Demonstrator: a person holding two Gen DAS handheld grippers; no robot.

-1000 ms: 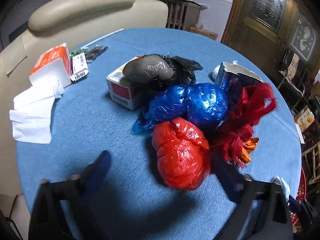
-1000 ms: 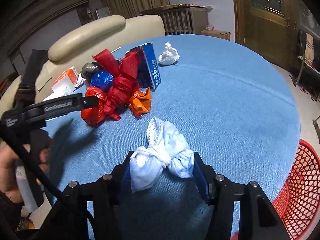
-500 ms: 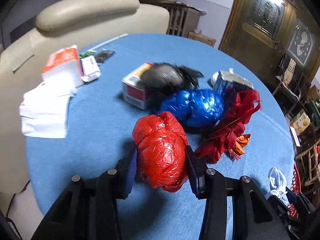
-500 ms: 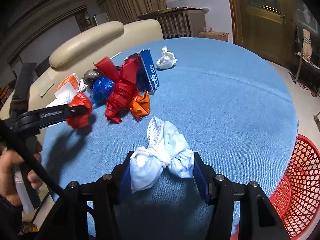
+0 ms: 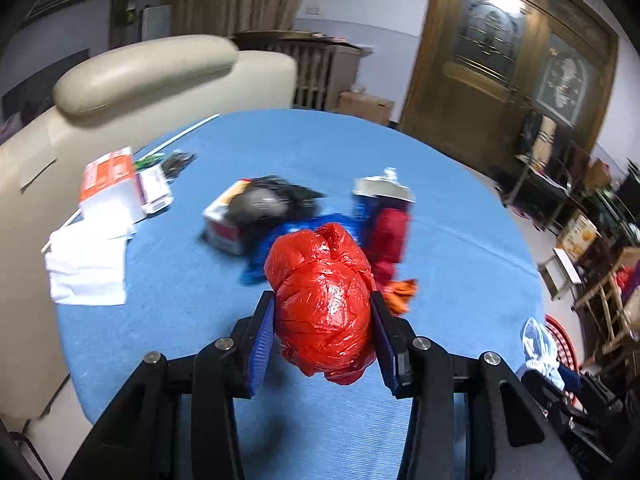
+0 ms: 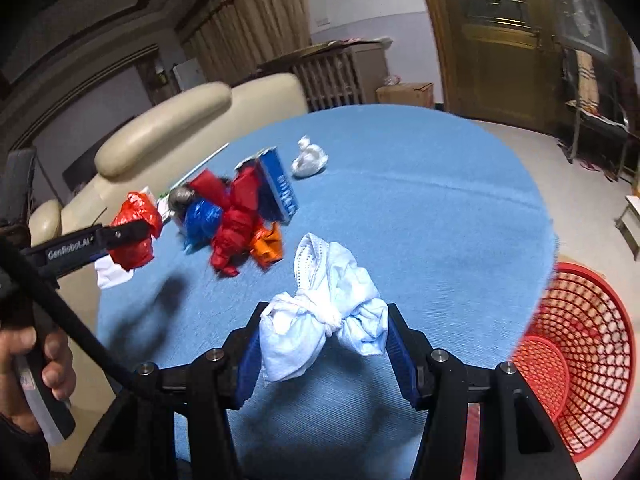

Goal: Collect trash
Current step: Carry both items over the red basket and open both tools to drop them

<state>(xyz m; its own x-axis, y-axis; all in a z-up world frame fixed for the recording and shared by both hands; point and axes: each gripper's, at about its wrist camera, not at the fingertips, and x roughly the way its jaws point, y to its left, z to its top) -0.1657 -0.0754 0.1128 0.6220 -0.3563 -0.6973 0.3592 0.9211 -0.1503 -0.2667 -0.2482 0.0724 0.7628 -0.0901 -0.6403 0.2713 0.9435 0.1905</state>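
My left gripper (image 5: 322, 320) is shut on a knotted red plastic bag (image 5: 324, 304) and holds it above the blue round table (image 5: 460, 248); the bag also shows in the right wrist view (image 6: 134, 230). My right gripper (image 6: 324, 340) is shut on a knotted white bag (image 6: 320, 320), lifted over the table's near edge. A pile of trash stays on the table: a blue bag (image 6: 202, 216), a red bag (image 6: 234, 220), an orange bag (image 6: 268, 246), a blue carton (image 6: 280, 186), a grey-black bag (image 5: 264, 200) and a small white wad (image 6: 308, 158).
A red mesh basket (image 6: 580, 360) stands on the floor at the table's right. A red-and-white box (image 5: 224, 220), tissue packs (image 5: 110, 178) and white paper (image 5: 86, 264) lie at the table's left. A cream sofa (image 5: 152, 76) stands behind.
My left gripper closed on the red bag and lifted it off the table, away from the pile. My right gripper keeps the white bag and has risen a little.
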